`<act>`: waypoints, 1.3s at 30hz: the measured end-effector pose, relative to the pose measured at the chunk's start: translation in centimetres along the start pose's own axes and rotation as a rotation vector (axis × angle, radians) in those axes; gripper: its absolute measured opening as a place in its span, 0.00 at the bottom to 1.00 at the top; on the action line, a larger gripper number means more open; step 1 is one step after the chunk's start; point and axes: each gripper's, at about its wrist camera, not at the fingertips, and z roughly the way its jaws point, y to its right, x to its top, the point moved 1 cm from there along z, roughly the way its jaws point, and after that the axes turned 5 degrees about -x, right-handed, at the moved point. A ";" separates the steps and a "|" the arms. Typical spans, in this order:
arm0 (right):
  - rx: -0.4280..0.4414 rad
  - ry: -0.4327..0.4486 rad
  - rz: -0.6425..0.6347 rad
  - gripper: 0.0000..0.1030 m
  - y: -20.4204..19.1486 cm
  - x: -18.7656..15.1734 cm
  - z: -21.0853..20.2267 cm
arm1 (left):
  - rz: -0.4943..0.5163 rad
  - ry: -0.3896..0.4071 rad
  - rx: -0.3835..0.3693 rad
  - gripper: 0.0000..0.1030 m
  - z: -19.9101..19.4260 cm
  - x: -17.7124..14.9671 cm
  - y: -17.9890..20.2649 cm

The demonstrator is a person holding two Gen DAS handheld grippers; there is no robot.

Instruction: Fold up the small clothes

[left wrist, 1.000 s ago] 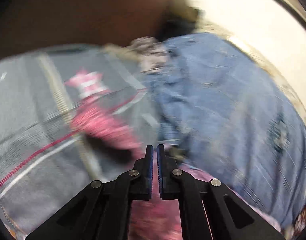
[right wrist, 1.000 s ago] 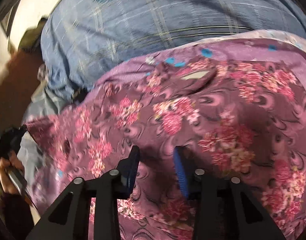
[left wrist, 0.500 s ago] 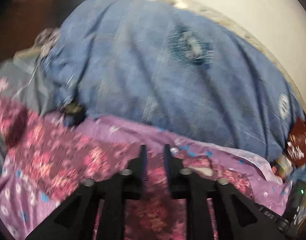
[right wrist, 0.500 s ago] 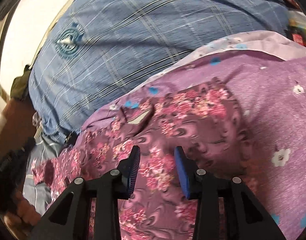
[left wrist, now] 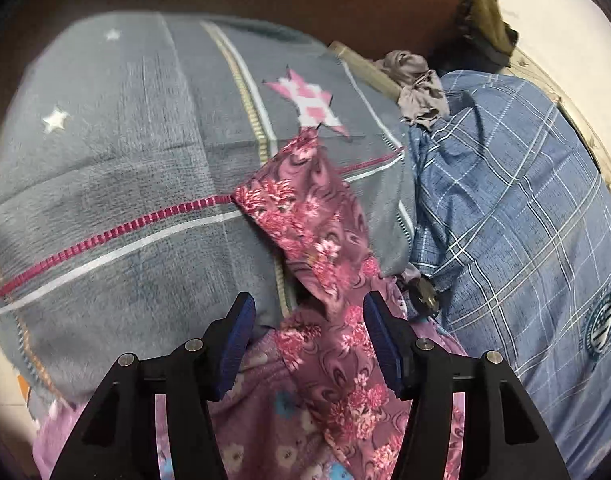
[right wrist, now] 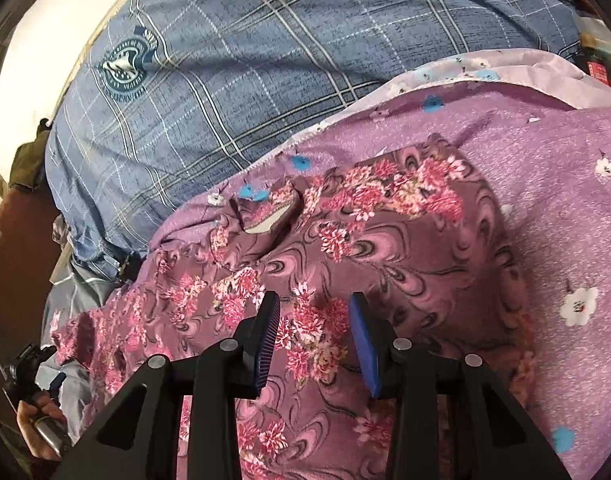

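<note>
A small purple garment with pink flowers lies spread on a lilac flowered blanket. Its neck opening with a label faces the far side. One sleeve stretches out over a grey blanket. My left gripper is open, its jaws either side of the sleeve's base, holding nothing. My right gripper is open just above the garment's body, empty. The left gripper also shows at the far left of the right wrist view, held in a hand.
A blue plaid cover lies behind the garment and to the right in the left wrist view. A crumpled brown cloth and an olive cloth sit at the far edge by the wall.
My left gripper was shut, swung right toward the blue cover, and has now come back over the sleeve and opened wide. The right gripper stayed open and shifted slightly over the garment.
</note>
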 end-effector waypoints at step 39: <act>-0.026 0.153 0.088 0.37 4.4 2.5 -3.7 | 0.847 -0.413 -0.711 0.20 -1.2 -24.0 22.3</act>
